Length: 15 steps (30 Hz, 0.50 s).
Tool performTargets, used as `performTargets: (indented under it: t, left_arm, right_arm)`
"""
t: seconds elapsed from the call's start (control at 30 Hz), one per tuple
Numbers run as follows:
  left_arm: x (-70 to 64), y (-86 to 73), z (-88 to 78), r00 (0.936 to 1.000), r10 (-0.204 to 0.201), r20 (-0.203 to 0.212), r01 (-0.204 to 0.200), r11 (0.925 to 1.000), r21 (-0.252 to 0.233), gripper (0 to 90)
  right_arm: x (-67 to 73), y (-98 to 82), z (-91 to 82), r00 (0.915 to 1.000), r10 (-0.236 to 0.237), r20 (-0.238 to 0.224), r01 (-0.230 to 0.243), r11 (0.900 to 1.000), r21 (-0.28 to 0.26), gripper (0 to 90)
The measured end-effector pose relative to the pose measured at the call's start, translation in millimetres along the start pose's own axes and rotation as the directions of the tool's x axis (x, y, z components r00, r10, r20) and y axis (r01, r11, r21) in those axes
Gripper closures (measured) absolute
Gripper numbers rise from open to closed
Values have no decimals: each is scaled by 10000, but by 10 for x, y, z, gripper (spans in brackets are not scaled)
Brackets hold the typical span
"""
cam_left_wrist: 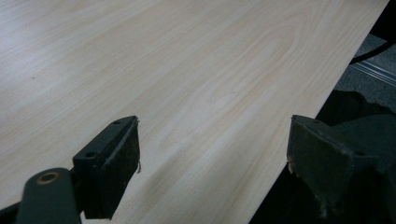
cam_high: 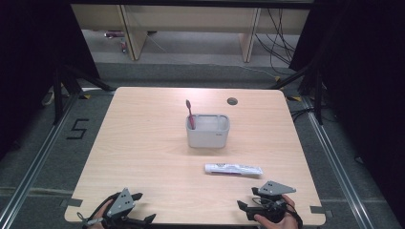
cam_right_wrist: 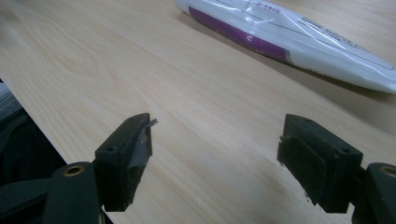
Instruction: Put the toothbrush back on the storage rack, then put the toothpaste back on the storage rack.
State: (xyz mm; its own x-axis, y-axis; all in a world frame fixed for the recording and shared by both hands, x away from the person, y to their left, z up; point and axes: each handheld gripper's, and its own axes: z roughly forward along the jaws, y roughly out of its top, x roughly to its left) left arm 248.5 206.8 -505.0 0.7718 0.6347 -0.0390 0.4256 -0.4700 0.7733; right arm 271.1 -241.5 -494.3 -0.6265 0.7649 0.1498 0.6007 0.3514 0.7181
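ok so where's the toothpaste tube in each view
High view: toothpaste tube lies flat, front right of the table, between the grey holder and the right gripper.
Left gripper view: not in it.
Right gripper view: top right, beyond the open gripper.
Shared landmark: the wooden table.

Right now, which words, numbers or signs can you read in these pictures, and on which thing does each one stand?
"5": black mark on the grey floor left of the table.
Toothpaste tube: small print and a code near its top edge, too blurred to read.
Grey holder: tiny mark, unreadable.
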Motion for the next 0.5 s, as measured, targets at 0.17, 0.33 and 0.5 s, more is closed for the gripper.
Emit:
performTargets:
  t: [0.17,0.33,0.5]
  left_arm:
    - [-16,1,1,10000,9,-22,-10,9999,-102,171]
    - [-40,5,23,9998,-134,140,137,9997,-214,171]
    - [-23,21,0,9997,95,223,-97,9999,60,171]
  right_arm:
    - [-2,15,1,9997,-218,131,218,9998,-7,259]
    - [0,32,13,9990,-450,-62,449,9989,-142,311]
    - [12,90,6,9998,-172,-92,169,9994,-301,351]
